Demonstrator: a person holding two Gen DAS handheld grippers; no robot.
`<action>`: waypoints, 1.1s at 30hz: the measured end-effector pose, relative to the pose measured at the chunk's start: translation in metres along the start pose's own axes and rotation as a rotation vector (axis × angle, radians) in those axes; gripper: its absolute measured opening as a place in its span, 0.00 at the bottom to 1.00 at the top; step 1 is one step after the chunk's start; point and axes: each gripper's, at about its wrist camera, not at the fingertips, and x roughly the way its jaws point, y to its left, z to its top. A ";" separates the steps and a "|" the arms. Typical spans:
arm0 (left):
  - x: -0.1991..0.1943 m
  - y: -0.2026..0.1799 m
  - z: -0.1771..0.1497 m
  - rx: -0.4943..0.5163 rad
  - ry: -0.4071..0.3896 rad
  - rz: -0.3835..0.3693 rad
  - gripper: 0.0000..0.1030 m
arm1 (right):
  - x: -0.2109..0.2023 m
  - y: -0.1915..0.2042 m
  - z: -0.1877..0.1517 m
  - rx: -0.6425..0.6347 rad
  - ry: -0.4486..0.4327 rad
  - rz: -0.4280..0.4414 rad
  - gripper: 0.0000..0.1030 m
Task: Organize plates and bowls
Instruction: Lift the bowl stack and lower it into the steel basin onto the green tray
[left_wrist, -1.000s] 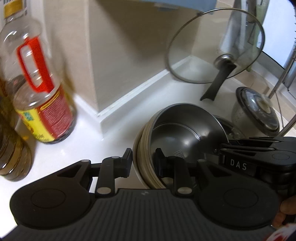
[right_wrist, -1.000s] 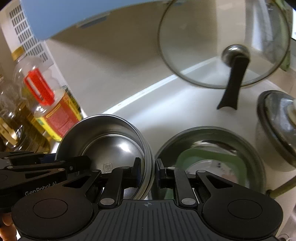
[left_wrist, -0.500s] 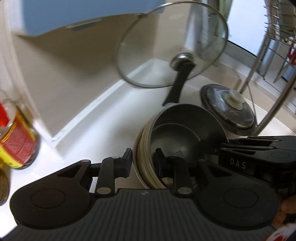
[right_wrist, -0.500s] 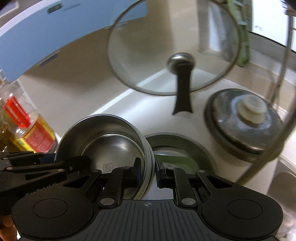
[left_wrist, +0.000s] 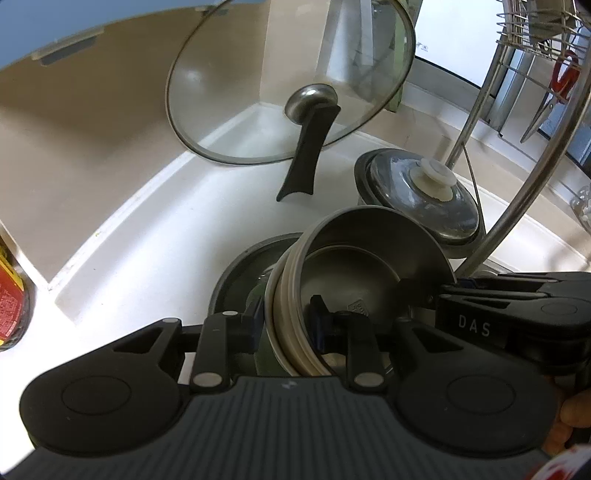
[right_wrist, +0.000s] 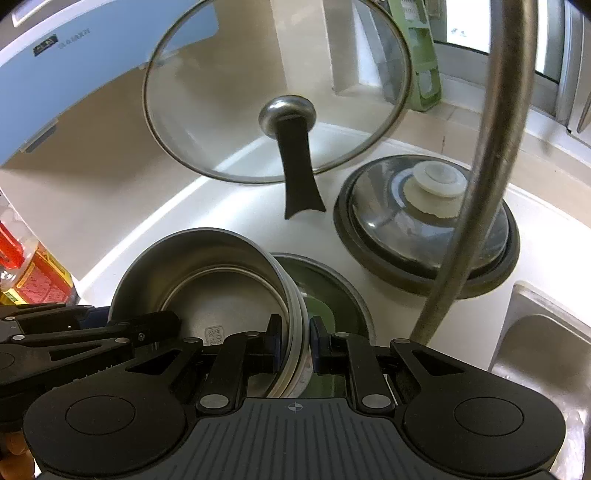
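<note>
A nested stack of steel bowls (left_wrist: 365, 258) with cream rims is held in the air between both grippers. My left gripper (left_wrist: 286, 325) is shut on the stack's left rim. My right gripper (right_wrist: 293, 341) is shut on its right rim, and the stack also shows in the right wrist view (right_wrist: 207, 280). Below the stack a wide steel bowl (left_wrist: 240, 273) with something green inside sits on the white counter; it also shows in the right wrist view (right_wrist: 332, 288).
A glass lid (left_wrist: 291, 77) with a black handle leans in the counter corner. A lidded pot (right_wrist: 424, 225) stands to the right. A curved steel rack post (right_wrist: 480, 158) rises close in front. Oil bottles (right_wrist: 33, 273) stand at the left. A sink edge (right_wrist: 535, 332) is at the right.
Both grippers have carried the bowl stack to the right, away from the oil bottles. The lidded pot and the rack post have come closer. The stack now hangs over the wide bowl.
</note>
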 end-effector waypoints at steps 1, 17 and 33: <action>0.001 -0.001 0.000 0.001 0.003 -0.001 0.23 | 0.000 -0.001 0.000 0.002 0.003 -0.002 0.15; 0.022 0.004 -0.002 -0.024 0.055 0.002 0.23 | 0.026 -0.008 0.000 0.001 0.058 -0.005 0.15; 0.041 0.009 -0.003 -0.045 0.103 -0.003 0.22 | 0.051 -0.013 0.003 0.000 0.107 -0.011 0.15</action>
